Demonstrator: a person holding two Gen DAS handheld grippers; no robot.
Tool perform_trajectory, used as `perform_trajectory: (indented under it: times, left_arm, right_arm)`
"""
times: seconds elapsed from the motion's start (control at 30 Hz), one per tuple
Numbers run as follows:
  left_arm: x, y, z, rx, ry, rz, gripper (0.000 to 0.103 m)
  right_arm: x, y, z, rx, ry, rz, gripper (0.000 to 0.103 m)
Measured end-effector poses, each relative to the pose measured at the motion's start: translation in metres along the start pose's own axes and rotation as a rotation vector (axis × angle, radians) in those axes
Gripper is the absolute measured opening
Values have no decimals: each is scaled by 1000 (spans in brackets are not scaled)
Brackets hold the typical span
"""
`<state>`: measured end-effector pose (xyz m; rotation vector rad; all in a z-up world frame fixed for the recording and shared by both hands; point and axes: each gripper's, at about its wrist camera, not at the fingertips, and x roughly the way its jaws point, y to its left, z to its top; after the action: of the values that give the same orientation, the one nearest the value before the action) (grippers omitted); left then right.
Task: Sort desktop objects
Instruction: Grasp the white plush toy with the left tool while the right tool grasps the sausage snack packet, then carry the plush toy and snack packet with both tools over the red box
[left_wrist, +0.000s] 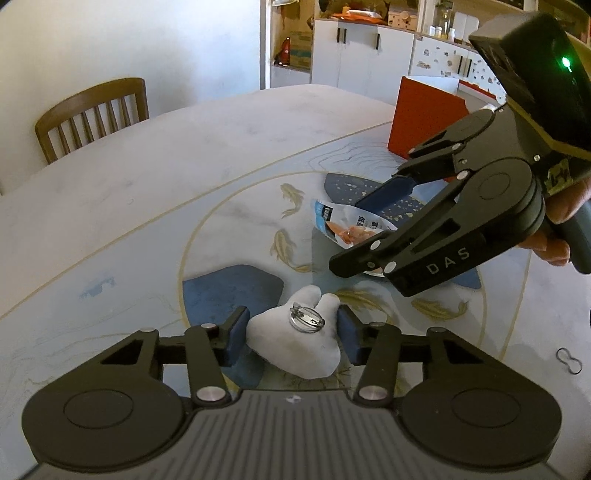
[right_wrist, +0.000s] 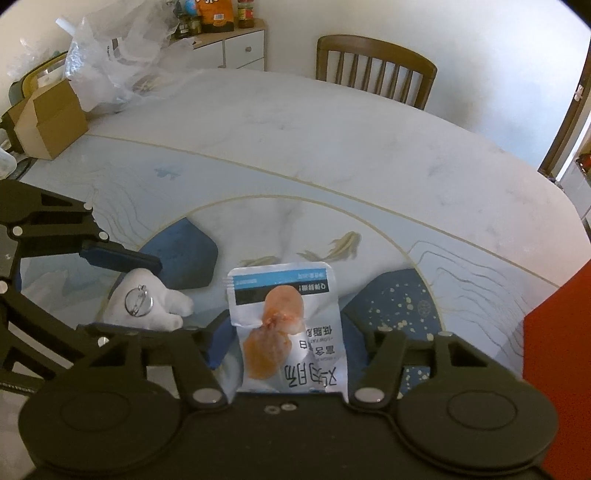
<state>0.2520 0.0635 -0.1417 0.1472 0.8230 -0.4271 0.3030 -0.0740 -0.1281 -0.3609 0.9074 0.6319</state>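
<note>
A white plush brooch (left_wrist: 295, 350) with a metal pin ring on top lies on the patterned table (left_wrist: 147, 184). My left gripper (left_wrist: 291, 332) has a blue pad against each side of it. The right wrist view shows the same plush brooch (right_wrist: 173, 302) at the left, inside my left gripper (right_wrist: 162, 295). A silver-blue snack packet (right_wrist: 288, 314) printed with orange food stands slightly buckled between the pads of my right gripper (right_wrist: 286, 339). In the left wrist view, my right gripper (left_wrist: 349, 232) reaches in from the right over the snack packet (left_wrist: 332, 221), held by a hand.
A red box (left_wrist: 421, 122) stands at the table's right. A black elastic loop (left_wrist: 569, 360) lies near the right edge. A wooden chair (right_wrist: 376, 70) sits at the far side. A cardboard box (right_wrist: 51, 118) and a clear plastic bag (right_wrist: 118, 55) occupy the far left.
</note>
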Motion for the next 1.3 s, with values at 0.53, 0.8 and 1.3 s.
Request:
perform_trajectory:
  times: [0.53, 0.8, 1.3]
  left_arm:
    - [-30, -19, 17, -35, -38, -12, 49]
    - [-46, -42, 28, -29, -52, -19, 49]
    - [-77, -98, 62, -8, -97, -93, 49]
  right_arm:
    - [-53, -15, -27, 102, -56, -25, 59]
    - [-89, -20, -42, 158, -87, -25, 59]
    - [-169, -33, -69, 213, -152, -57, 59]
